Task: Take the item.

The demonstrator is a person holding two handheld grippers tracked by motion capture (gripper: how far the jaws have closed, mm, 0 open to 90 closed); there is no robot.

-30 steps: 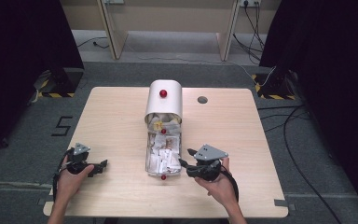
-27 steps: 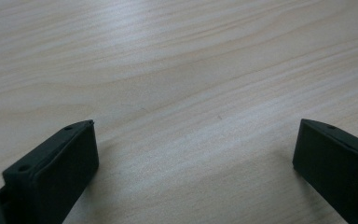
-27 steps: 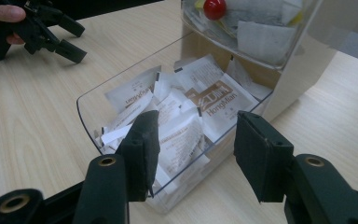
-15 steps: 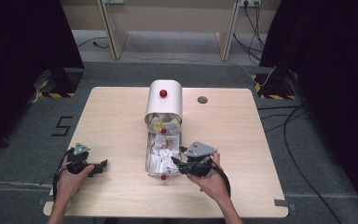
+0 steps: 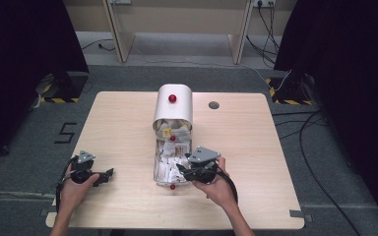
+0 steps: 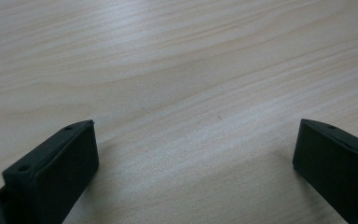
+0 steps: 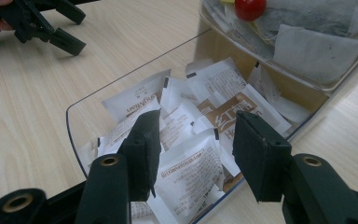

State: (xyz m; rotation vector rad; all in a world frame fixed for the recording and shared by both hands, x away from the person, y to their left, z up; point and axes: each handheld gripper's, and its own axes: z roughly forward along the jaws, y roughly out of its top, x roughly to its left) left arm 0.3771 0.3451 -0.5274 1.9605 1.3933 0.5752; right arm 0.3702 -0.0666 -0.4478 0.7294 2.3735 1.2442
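A clear drawer tray (image 5: 156, 169) holding several white and brown sachets (image 5: 170, 160) sticks out from a white round-topped box (image 5: 173, 105) with a red knob. My right gripper (image 5: 182, 169) reaches in over the tray's right rim. In the right gripper view, the right gripper (image 7: 196, 120) has its jaws half apart just above the sachets (image 7: 191, 163); one white sachet lies below the gap, and no pad presses on it. My left gripper (image 5: 107, 174) rests at the table's front left. In its own view the left gripper (image 6: 196, 123) is wide open over bare wood.
An upper clear compartment (image 7: 307, 51) with tea bags and a red knob (image 7: 250, 7) stands just behind the tray. A small dark hole (image 5: 213, 104) marks the table top at the back right. Bare wood (image 5: 256, 147) lies to the right of the box.
My right gripper has moved left, from beside the tray to over its sachets. The left gripper has kept still.
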